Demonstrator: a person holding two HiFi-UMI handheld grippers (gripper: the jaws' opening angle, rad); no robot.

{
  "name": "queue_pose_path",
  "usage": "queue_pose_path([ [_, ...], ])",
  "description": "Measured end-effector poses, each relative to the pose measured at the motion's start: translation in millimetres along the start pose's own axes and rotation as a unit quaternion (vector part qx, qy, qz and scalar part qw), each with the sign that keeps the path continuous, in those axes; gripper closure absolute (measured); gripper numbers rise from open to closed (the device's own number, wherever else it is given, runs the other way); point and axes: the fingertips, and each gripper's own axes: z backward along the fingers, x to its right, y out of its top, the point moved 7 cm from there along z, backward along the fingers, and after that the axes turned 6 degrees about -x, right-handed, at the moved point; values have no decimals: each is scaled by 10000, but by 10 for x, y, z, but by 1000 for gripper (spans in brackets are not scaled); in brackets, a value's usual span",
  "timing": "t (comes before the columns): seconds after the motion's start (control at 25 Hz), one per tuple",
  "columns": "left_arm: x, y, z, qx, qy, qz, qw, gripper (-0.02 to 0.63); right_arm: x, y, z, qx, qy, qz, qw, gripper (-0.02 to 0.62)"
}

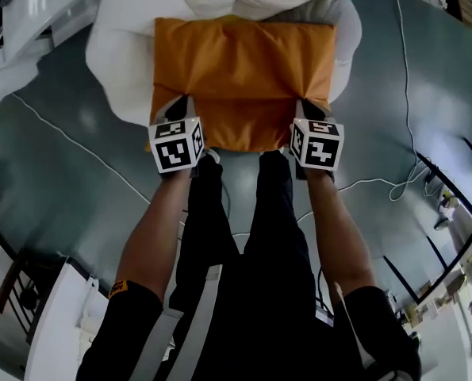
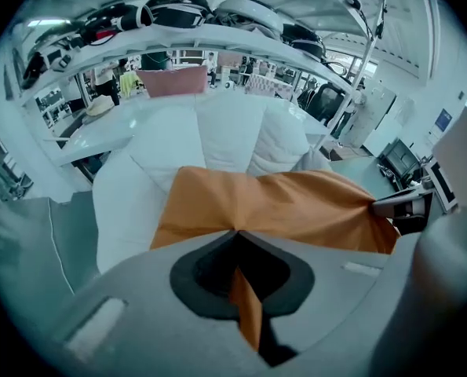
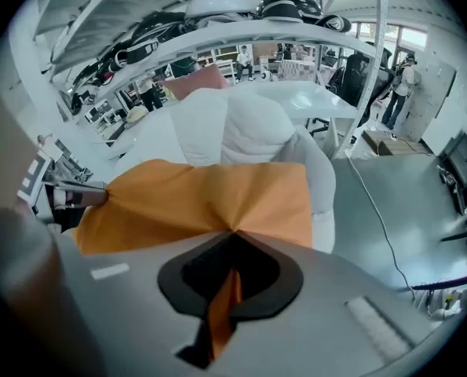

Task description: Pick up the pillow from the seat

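In the head view the jaws of the left gripper (image 1: 180, 105) and the right gripper (image 1: 311, 109) are covered by their marker cubes (image 1: 176, 144). The near corners of the orange pillow (image 1: 243, 70) are hidden beneath them. The white seat (image 1: 117, 62) is cut off by the far edge of that view, and its middle is concealed by the pillow. In both gripper views the pillow's near edge is blocked by the gripper body, and only a pinched fold is seen through the opening. The dark things (image 2: 174, 8) on the far shelf (image 2: 241, 39) are too blurred to be named. The people (image 3: 245, 56) beyond are too small to be made out. The person's torso (image 1: 243, 308) is cropped at the near edge.
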Motion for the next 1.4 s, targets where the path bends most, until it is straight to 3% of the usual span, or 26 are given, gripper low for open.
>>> queue_pose_path([
  [0.36, 119, -20, 880, 324, 18, 279, 9991, 603, -152, 58, 851, 417, 118, 126, 9990, 588],
  [0.72, 287, 276, 1922, 966, -78, 194, 9951, 601, -269, 331, 1935, 1012, 230, 494, 9934, 588],
  [1.24, 756, 534, 3040, 1846, -262, 299, 9820, 603, -140, 497, 3154, 1685, 181, 748, 9827, 588],
  [1.4, 880, 548, 3346, 2136, -157, 327, 9763, 603, -110, 565, 3420, 1915, 281, 917, 9768, 588],
])
